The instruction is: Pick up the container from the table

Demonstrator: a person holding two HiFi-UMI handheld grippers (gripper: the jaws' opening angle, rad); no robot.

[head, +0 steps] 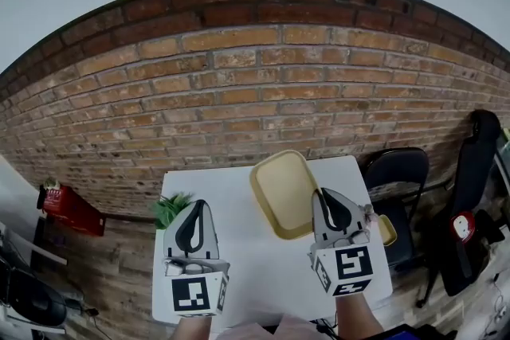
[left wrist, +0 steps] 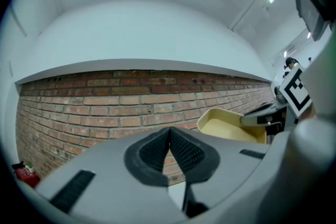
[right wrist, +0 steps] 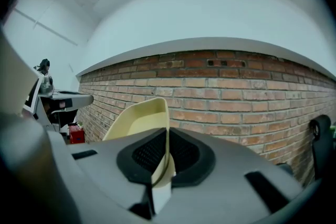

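The container point(head: 283, 191) is a pale yellow, shallow tray, tilted and held up above the white table point(head: 255, 267). My right gripper point(head: 323, 195) is shut on its right rim. In the right gripper view the thin rim of the container point(right wrist: 139, 118) runs between the pads of the right gripper point(right wrist: 167, 136), with the brick wall behind. My left gripper point(head: 197, 207) is at the left, apart from the tray, shut with nothing in it. In the left gripper view the left gripper point(left wrist: 169, 134) has its pads together, and the container point(left wrist: 226, 126) hangs at the right.
A small green plant point(head: 169, 209) stands at the table's left edge. A small yellow object point(head: 386, 229) lies near the table's right edge. A black chair point(head: 396, 171) stands to the right, a red object point(head: 70, 209) on the floor at the left. A brick wall runs behind.
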